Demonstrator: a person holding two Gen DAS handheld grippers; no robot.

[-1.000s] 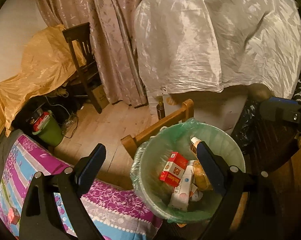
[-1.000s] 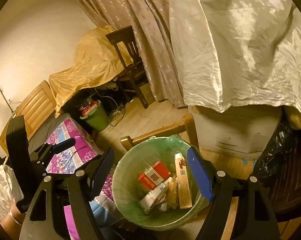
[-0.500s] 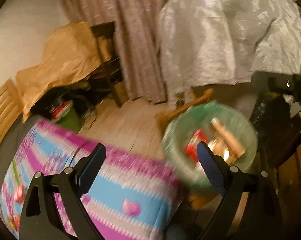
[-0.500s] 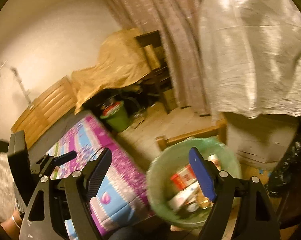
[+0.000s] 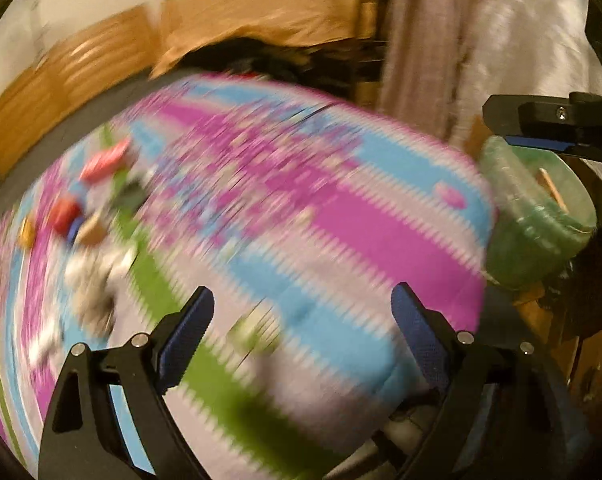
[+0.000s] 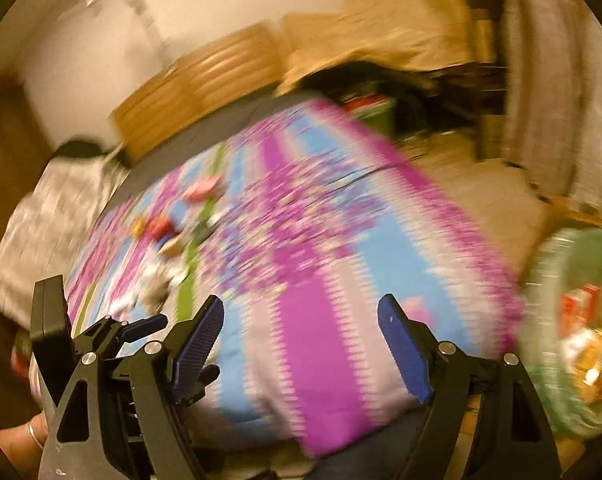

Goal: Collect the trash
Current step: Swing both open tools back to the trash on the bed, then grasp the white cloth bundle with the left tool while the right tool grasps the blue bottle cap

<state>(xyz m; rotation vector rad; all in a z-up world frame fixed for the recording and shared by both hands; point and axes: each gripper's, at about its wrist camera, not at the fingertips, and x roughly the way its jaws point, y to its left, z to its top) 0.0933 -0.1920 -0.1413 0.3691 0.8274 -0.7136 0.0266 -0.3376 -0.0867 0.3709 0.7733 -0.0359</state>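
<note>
Change: a second ago both views looked down into the green-lined bin; now both look across the bed, and heavy blur fills both.
Litter: small scraps point(image 5: 81, 216), red, orange and pale, lie in a loose cluster on the far left of the striped bedspread point(image 5: 341, 220), too smeared to name.
Left tongs point(image 5: 301, 320): wide and narrowing a little, nothing between them, over the near edge of the bedspread.
Right tongs point(image 6: 301, 328): wide, empty, also over the near edge.
Bin point(image 5: 533, 208): at the far right, just beside the bed, with boxes inside.
Meaning: a drop looks finished; I judge the next piece will come from that cluster, well apart from both tongs.
Left view only: the other tool's blue pad above the bin.
Right view only: a pale bundle point(image 6: 57, 216) left of the bed, a ringed finger point(image 6: 25, 436) at the lower left, and the bin's contents.
</note>
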